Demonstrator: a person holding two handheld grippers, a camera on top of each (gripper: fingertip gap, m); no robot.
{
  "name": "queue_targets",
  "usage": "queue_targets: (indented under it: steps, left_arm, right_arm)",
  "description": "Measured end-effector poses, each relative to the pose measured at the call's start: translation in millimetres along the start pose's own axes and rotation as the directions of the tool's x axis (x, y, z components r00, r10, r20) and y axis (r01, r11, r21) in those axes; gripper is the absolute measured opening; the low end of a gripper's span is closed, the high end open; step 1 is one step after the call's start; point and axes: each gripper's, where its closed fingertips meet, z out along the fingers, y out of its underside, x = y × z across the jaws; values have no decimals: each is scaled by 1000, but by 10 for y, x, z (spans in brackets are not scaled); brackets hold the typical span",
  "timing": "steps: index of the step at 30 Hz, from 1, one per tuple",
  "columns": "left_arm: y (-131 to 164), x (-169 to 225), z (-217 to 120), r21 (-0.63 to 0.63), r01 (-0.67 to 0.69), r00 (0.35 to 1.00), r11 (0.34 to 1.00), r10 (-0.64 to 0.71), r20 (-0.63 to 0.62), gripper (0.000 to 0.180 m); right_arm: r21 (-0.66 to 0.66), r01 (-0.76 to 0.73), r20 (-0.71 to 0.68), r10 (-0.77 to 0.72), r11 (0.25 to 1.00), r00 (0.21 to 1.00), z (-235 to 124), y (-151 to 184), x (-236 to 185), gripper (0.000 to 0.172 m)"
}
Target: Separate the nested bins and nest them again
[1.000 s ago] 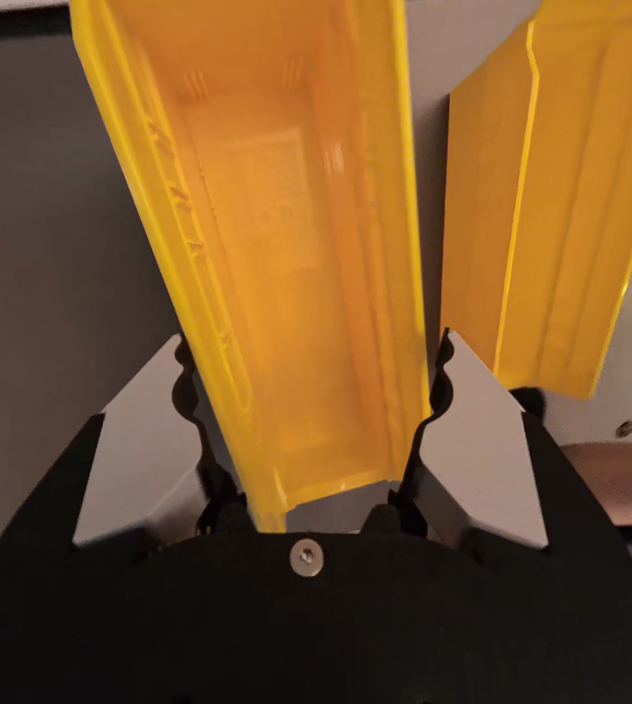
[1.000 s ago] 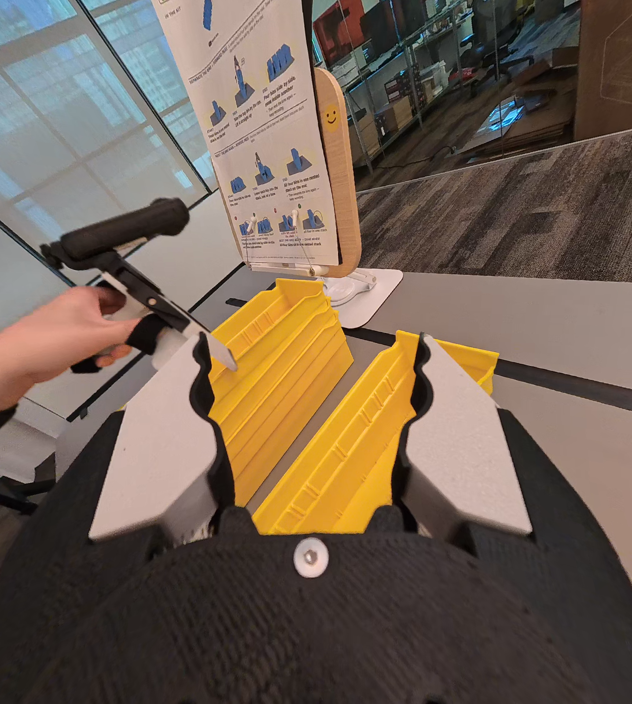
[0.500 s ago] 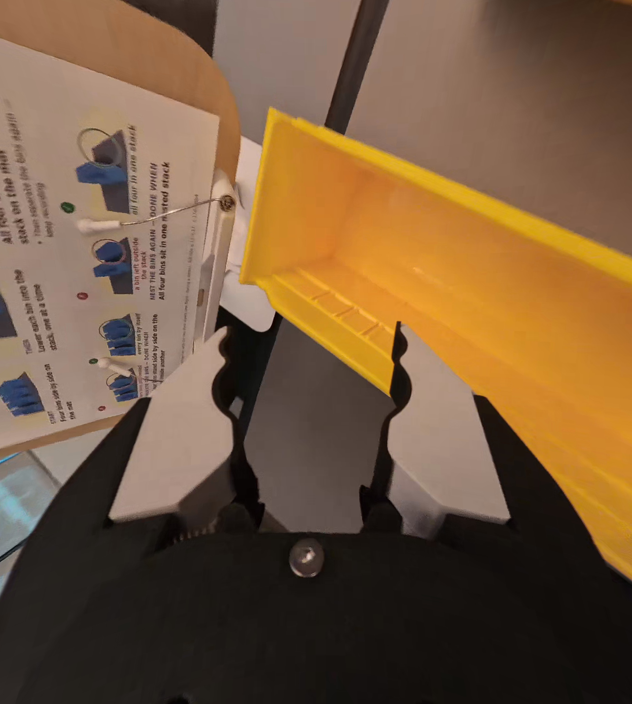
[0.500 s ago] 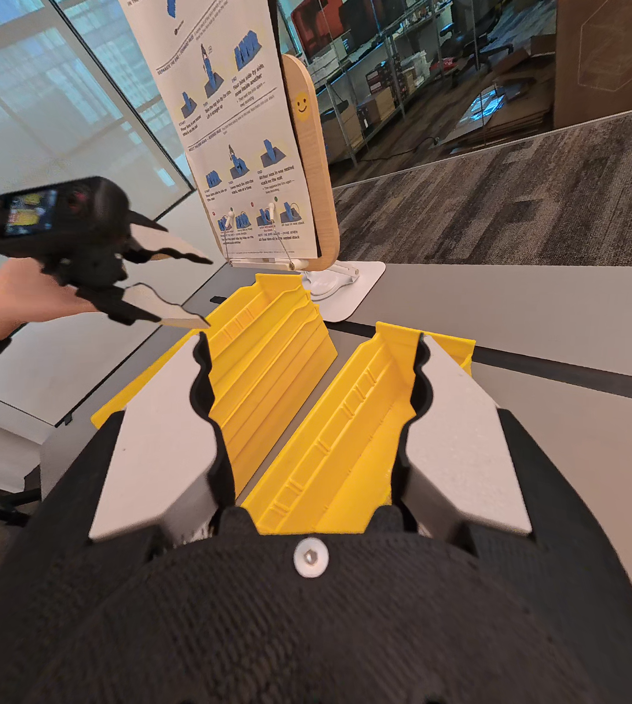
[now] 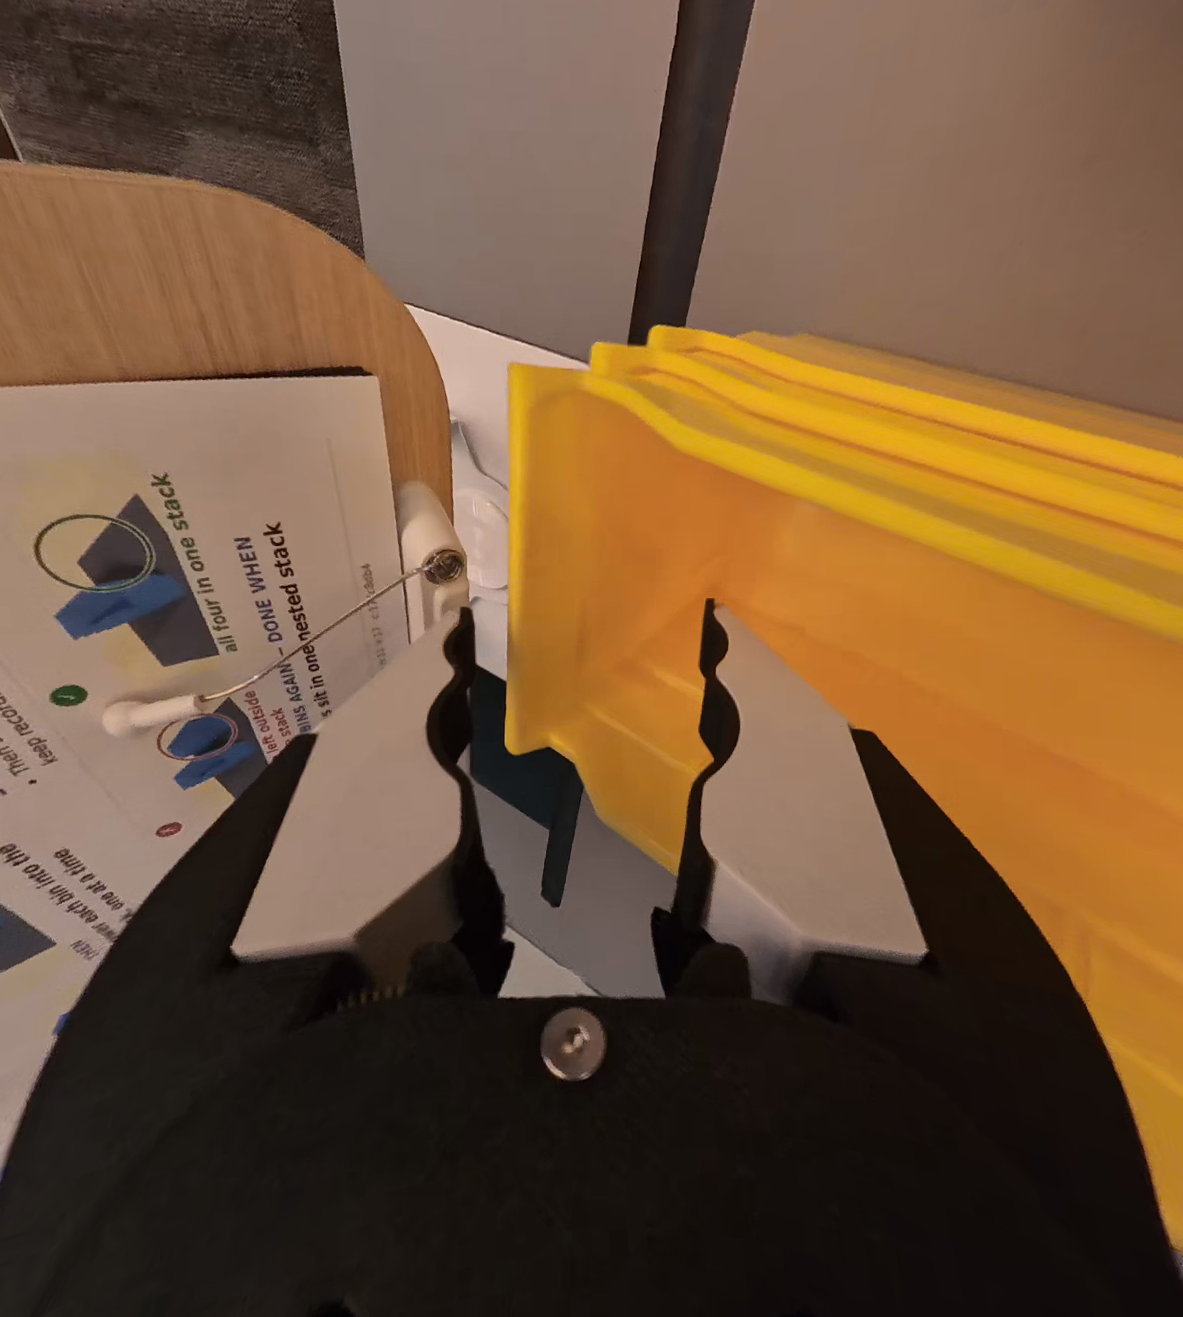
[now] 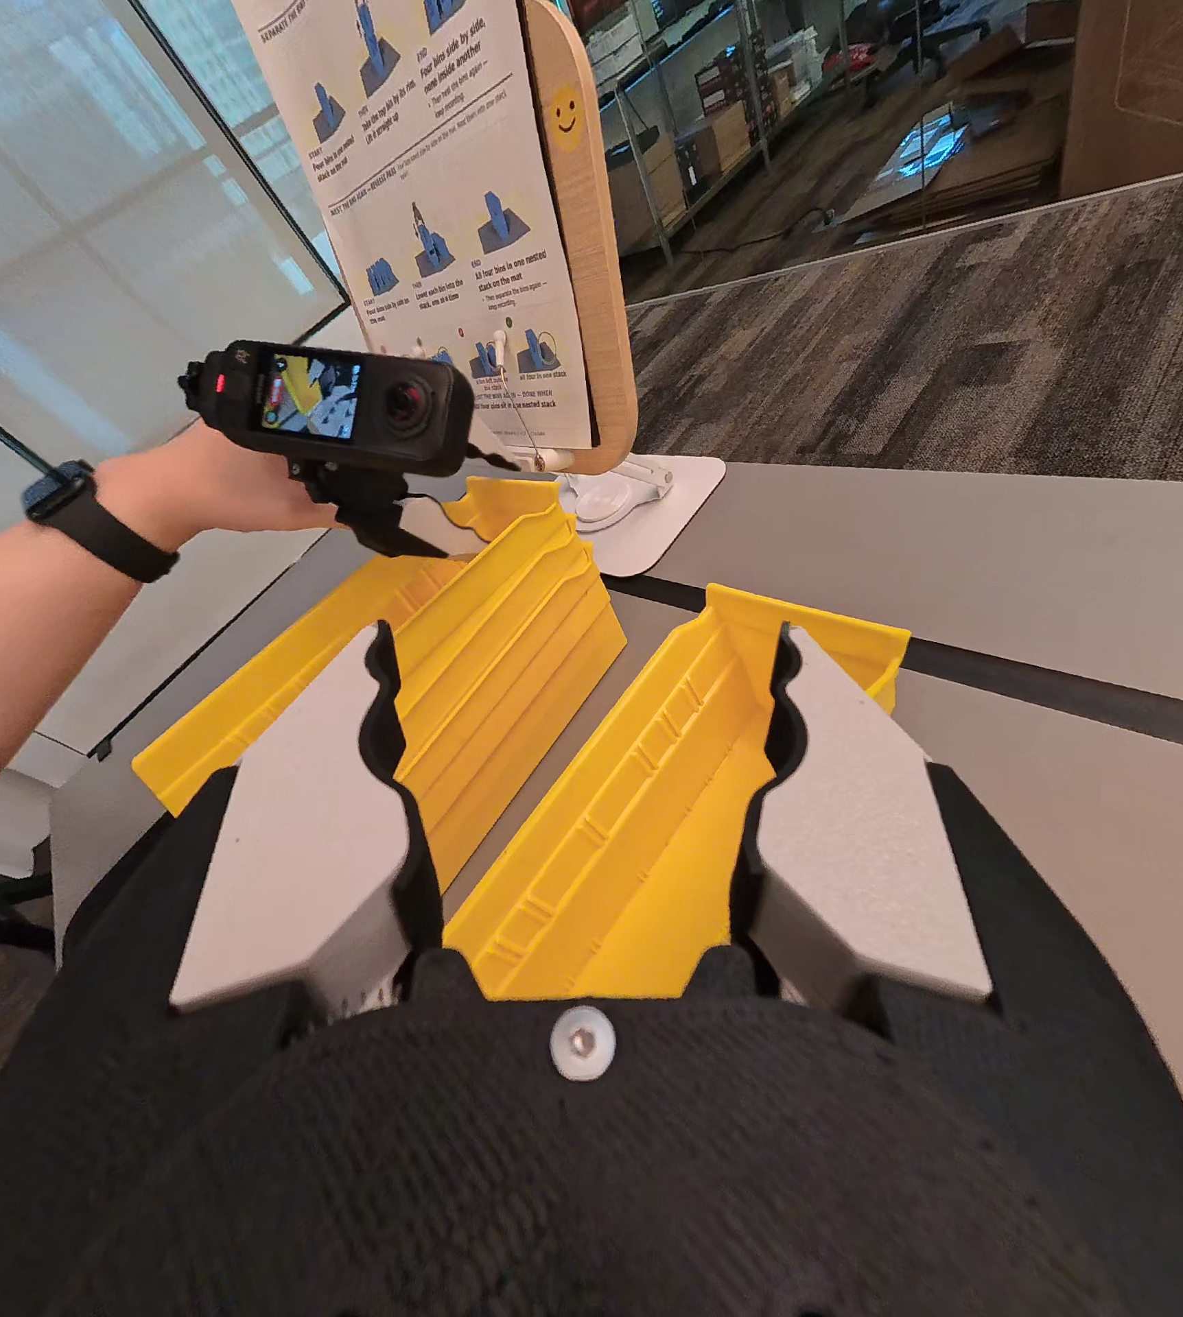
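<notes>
The left tool (image 6: pixel 432 527) hangs released over the far end of the nested stack of yellow bins (image 6: pixel 503 684) at 11 o'clock. The right tool (image 6: pixel 581 641), also released, straddles a lone yellow bin (image 6: pixel 646 805) without pressing. Likely step: re-nesting, so the next move calls for clenching a wall and lifting. The grey surface (image 6: pixel 1002 570) carries an instruction board (image 6: pixel 446 214); carpet and shelving lie beyond.

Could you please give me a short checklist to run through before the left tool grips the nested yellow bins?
1. Left tool open: ok.
2. Left tool lined up at the end wall of the nested yellow plastic bins: ok.
3. Pads pressing that wall: not ok, gap visible.
4. Single yellow plastic bin apart from the stack: ok.
5. Right tool open: ok.
6. Wooden instruction board clear of the bins: ok.
</notes>
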Motion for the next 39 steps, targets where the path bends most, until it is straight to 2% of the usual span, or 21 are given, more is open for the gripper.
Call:
queue_targets:
  steps: [1,2,4,7,15,27,29,32,35,39]
  left_arm:
    - [-9,-19,18,4,6,1000,1000,-6,2,60]
    - [-14,-27,31,4,4,1000,1000,-4,1,54]
    - [5,-71,40,-19,-23,999,1000,24,32,30]
    - [10,-73,20,-45,-63,997,997,65,48,27]
    - [-10,-164,-109,-35,-60,994,998,63,90,17]
    - [-46,-147,-113,-35,-64,994,997,67,90,16]
    - [-101,-100,-90,8,-60,996,998,59,65,25]
    - [-102,-49,12,-5,-19,1000,1000,19,20,38]
    - [-75,-48,106,-43,-47,998,998,49,42,35]
    - [-91,-80,50,-31,-48,998,998,50,49,31]
  right_arm:
    - [-2,1,1,-1,1000,1000,5,3,-2,105]
    - [-4,3,0,-3,1000,1000,11,6,-2,104]
    - [-9,5,-1,-5,1000,1000,24,16,4,104]
    - [-19,-2,-3,2,1000,1000,52,43,30,104]
    - [-8,-10,5,10,1000,1000,22,24,38,104]
    - [-15,-15,11,15,1000,1000,39,40,46,103]
    - [-19,-19,12,19,1000,1000,40,50,52,103]
    - [-18,-22,10,23,1000,1000,38,51,70,103]
    - [-19,-29,12,30,999,999,37,53,75,103]
    - [-27,-24,14,24,999,1000,69,66,50,102]
